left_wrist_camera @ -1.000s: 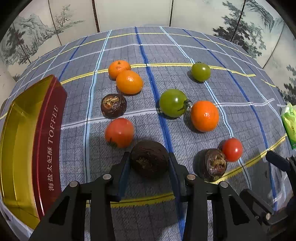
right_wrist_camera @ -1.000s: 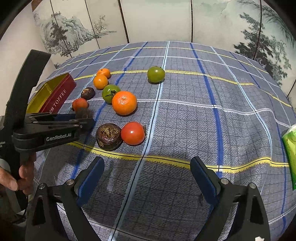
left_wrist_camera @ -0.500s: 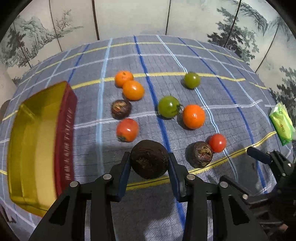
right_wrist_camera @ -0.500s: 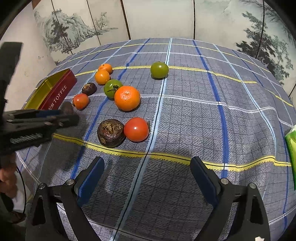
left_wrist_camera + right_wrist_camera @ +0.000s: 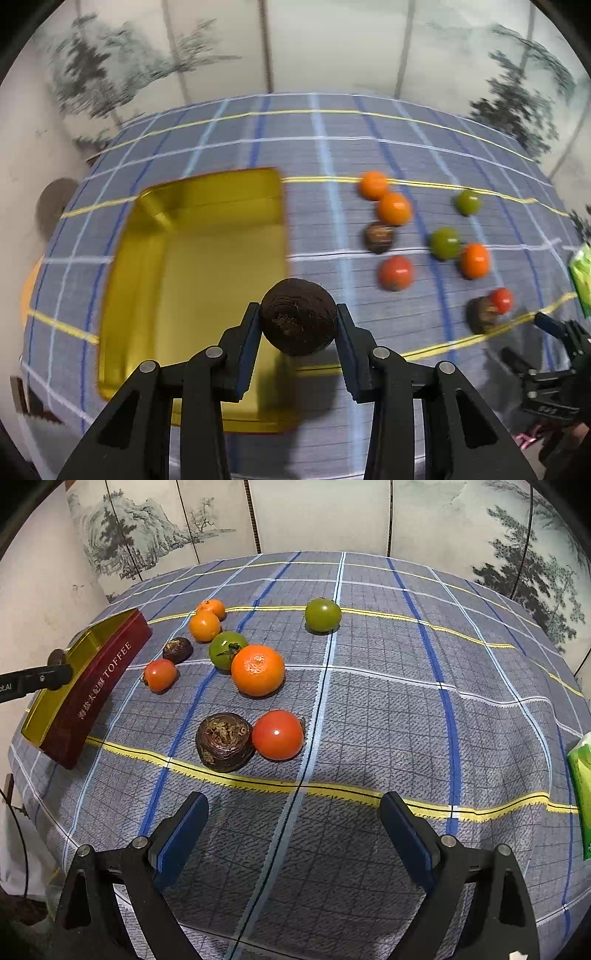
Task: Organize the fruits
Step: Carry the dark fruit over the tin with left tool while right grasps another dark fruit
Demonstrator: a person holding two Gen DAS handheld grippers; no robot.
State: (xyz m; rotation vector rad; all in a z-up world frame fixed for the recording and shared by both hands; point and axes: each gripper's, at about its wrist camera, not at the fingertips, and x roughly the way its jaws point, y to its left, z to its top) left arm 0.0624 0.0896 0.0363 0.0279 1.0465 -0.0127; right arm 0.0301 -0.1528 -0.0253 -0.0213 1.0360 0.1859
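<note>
left tool (image 5: pixel 298 328) | lifted dark fruit (image 5: pixel 298 322) off cloth | swung left, over tin's (image 5: pixel 122 258) edge

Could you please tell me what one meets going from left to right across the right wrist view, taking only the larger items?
Toffee tin → dark brown fruit → big orange → lone green tomato → green packet.

Black gripper (image 5: pixel 291 834) frames — blue pads (image 5: pixel 181 836), silver screws, white lettering.

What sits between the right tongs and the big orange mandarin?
In the right wrist view, the dark brown wrinkled fruit and a red tomato, touching side by side, lie between the open right tongs and the mandarin.
</note>
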